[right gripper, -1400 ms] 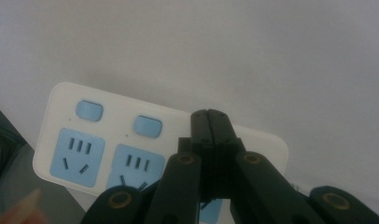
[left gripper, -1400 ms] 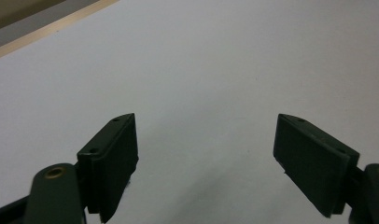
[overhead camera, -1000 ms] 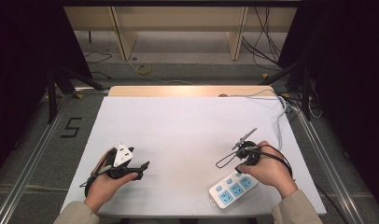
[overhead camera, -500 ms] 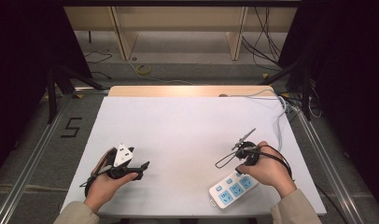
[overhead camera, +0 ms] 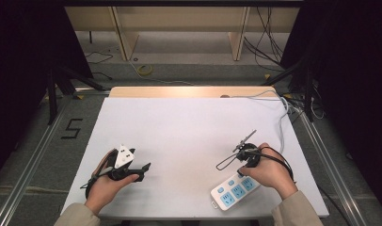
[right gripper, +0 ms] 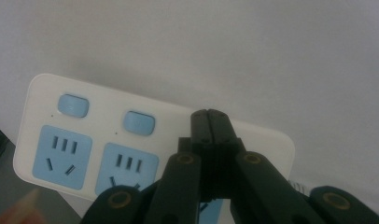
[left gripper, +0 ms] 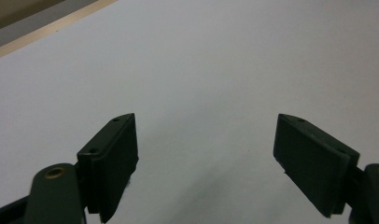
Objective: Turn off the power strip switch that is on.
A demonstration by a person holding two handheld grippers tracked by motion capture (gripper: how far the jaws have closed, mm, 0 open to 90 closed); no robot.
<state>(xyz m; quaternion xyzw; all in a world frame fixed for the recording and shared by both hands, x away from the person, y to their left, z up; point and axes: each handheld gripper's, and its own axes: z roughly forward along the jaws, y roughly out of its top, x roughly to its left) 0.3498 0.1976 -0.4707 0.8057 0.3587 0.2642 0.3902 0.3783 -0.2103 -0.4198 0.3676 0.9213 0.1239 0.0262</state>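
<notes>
We are holding the right gripper with its fingers pressed together, empty, tips over the strip, which is lying at the worktop's near edge. Pushing a button off-centre could skid it off. Left of the strip, our left gripper is resting, gaping wide, empty.

My left gripper sits low at about 7 o'clock, held in my left hand, jaws spread wide, tips aimed toward 3 o'clock. My right gripper is at about 5 o'clock in my right hand, jaws pressed fully together, nothing between them, pointing down.
</notes>
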